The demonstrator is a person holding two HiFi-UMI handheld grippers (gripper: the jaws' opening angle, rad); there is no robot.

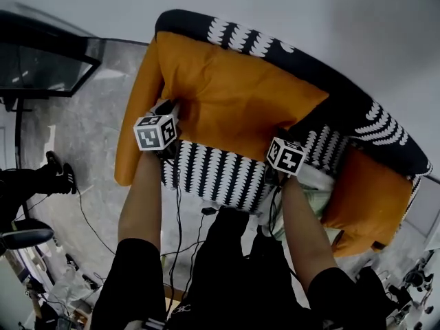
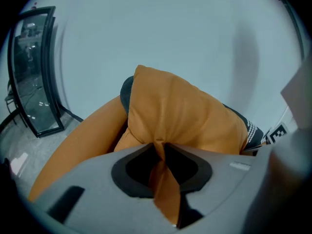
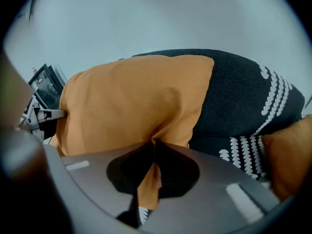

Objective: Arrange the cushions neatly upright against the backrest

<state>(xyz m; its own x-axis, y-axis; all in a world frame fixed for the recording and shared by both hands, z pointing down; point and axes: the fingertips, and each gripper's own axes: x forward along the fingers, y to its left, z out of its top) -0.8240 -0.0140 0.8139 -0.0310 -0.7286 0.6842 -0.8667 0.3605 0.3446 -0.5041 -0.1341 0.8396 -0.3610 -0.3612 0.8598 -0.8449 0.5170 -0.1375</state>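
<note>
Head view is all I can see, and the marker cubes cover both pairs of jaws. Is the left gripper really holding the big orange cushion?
Observer: Yes. The left gripper view shows the left gripper shut on a fold of the orange cushion.
Operator: And the right one?
Observer: The right gripper is also shut on it. It pinches the lower edge near the corner that lies against the dark backrest.

**Both jaws pinched on one cushion**

Two bare forearms, left point(image 1: 141, 198) and right point(image 1: 302, 218), reach forward, well apart. The left gripper point(image 2: 160, 147) tilts downward, its jaws nipping a fold of the orange cushion point(image 1: 234, 95). The right gripper point(image 3: 152, 143) tilts downward and pinches another fold.
</note>
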